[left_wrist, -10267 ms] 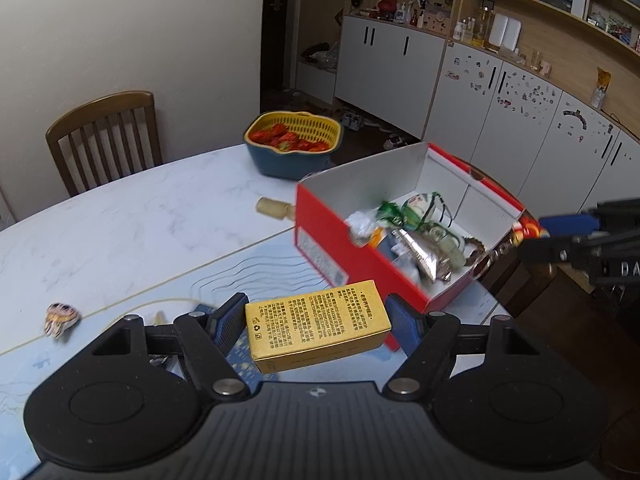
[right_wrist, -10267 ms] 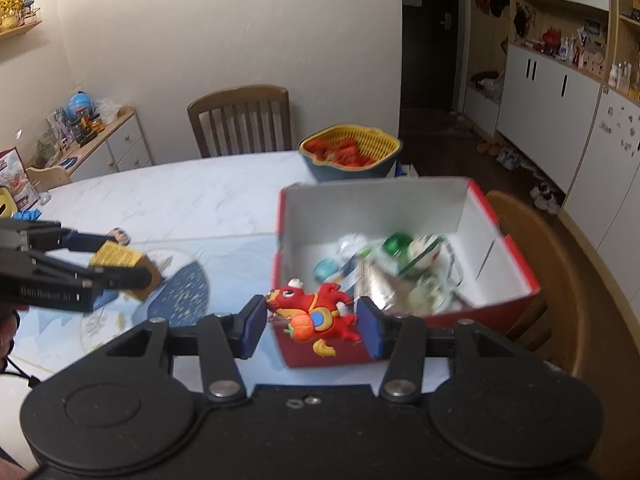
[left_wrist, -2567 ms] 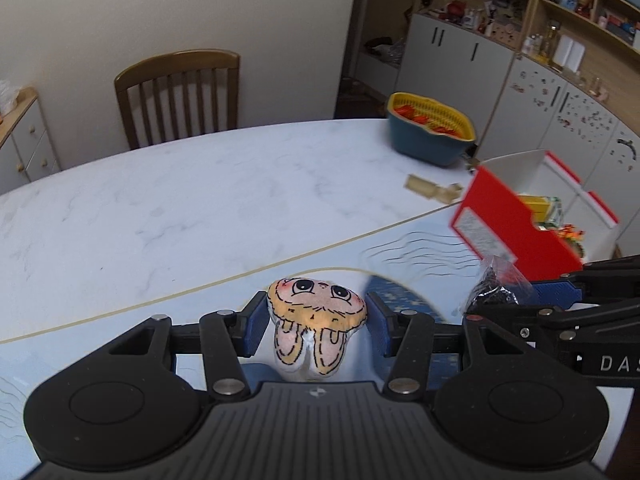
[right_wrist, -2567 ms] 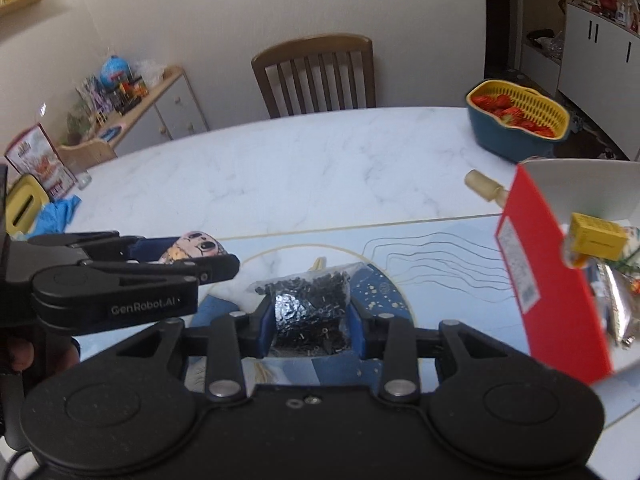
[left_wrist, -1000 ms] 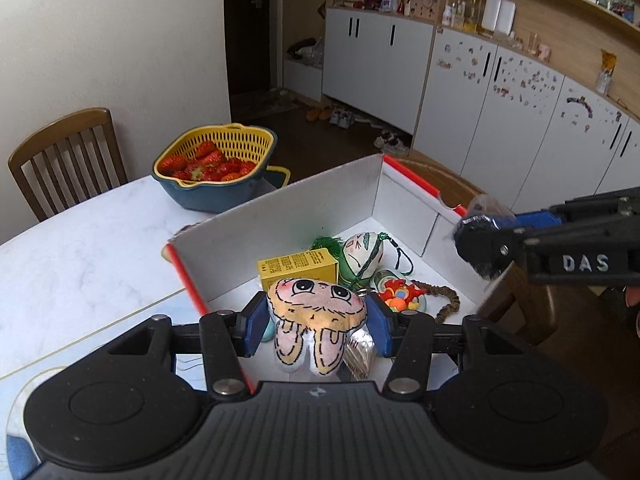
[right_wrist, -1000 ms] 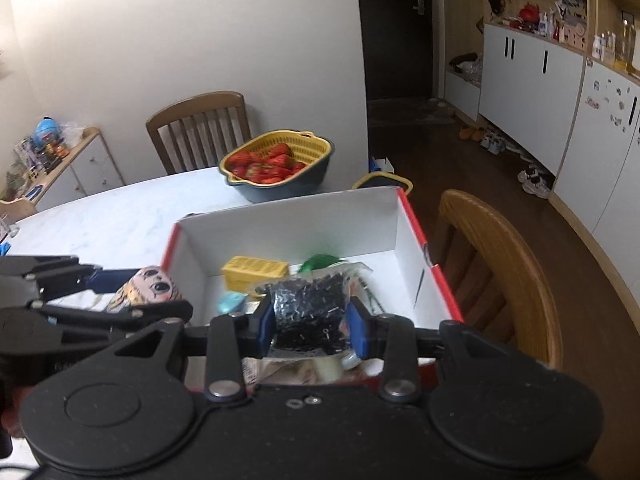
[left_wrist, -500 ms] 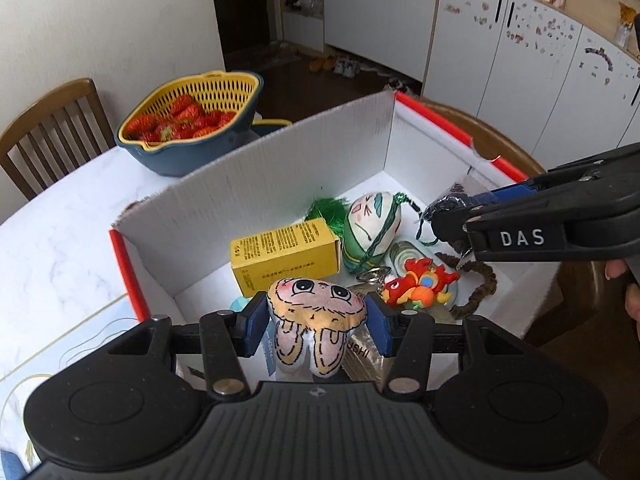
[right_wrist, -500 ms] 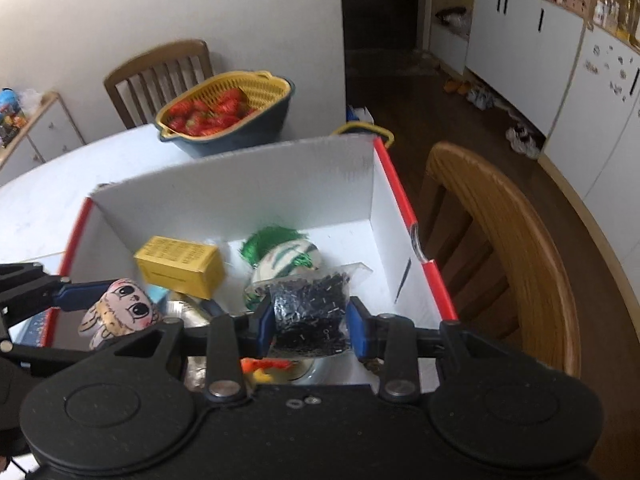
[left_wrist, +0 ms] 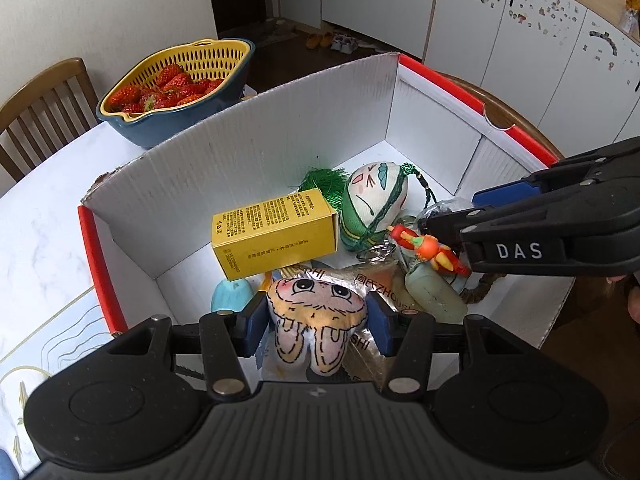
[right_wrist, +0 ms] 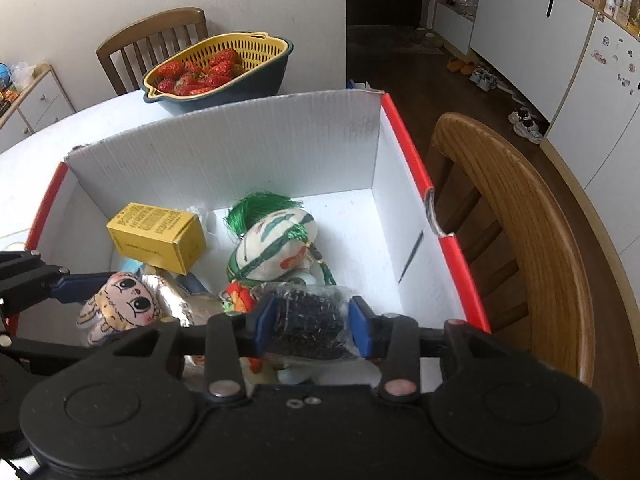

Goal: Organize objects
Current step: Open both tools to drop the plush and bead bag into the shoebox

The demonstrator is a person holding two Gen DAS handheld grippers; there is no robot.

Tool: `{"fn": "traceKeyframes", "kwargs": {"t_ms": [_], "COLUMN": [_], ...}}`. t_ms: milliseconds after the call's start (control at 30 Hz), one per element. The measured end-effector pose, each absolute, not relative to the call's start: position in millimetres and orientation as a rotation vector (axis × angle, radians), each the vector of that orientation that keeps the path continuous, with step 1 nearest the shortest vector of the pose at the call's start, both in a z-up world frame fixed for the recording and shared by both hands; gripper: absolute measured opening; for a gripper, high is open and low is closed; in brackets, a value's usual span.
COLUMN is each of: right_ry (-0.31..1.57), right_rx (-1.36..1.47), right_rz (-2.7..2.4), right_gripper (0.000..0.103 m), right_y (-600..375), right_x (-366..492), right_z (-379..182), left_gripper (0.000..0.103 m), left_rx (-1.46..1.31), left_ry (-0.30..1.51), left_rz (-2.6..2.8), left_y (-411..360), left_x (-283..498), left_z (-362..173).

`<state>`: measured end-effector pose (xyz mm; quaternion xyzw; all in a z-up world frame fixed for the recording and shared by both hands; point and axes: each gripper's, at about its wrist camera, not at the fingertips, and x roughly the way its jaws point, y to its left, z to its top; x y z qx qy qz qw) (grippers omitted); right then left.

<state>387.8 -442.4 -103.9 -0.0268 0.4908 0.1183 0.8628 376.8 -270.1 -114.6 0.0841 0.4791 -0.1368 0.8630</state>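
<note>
From my left wrist camera, my left gripper (left_wrist: 316,330) is clenched on a small bunny doll (left_wrist: 317,322), its two blue pads pressing both sides of the head, and the doll hangs over the near part of the open box (left_wrist: 248,148), which has white walls and red edges. Inside the box I see a yellow carton (left_wrist: 275,232) lying tilted on other things, a green and white stuffed toy (left_wrist: 374,210) with a green tassel, a small red and orange dragon toy (left_wrist: 428,246), a silver foil pack (left_wrist: 374,296) just beside the doll, and a pale blue piece (left_wrist: 232,296) under the carton. My right gripper (left_wrist: 444,226) reaches in from the right side, over the dragon toy. Behind the box, on the white table (left_wrist: 36,220), stands a blue bowl with a yellow strainer of strawberries (left_wrist: 176,88). From my right wrist camera, my right gripper (right_wrist: 312,324) is clenched on a clear bag of small black pieces (right_wrist: 310,322), held above the near right part of the box (right_wrist: 224,160). The stuffed toy (right_wrist: 276,248) lies just in front of the bag, the yellow carton (right_wrist: 156,236) is at the left, and the bunny doll (right_wrist: 120,304) is held by my left gripper (right_wrist: 86,282) at the left side. A wooden chair (right_wrist: 516,216) stands just beside the box on the right.
</note>
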Motion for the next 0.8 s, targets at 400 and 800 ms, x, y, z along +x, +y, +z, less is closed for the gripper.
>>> {"fn": "traceKeyframes", "kwargs": {"t_ms": [400, 800], "right_ry": [0.982, 0.886], "right_rx": [-0.078, -0.071], "right_rz": [0.267, 0.294], "right_gripper": [0.055, 0.061], "right_y": [-439, -434], "right_x": [374, 344], "right_z": [-87, -59], "left_gripper": [0.066, 0.071], "left_rx": [0.197, 0.137], "left_ry": [0.952, 0.858], "left_rz": [-0.282, -0.321], "left_y": [-271, -254], "left_x": [369, 343], "left_z": [-105, -74]}}
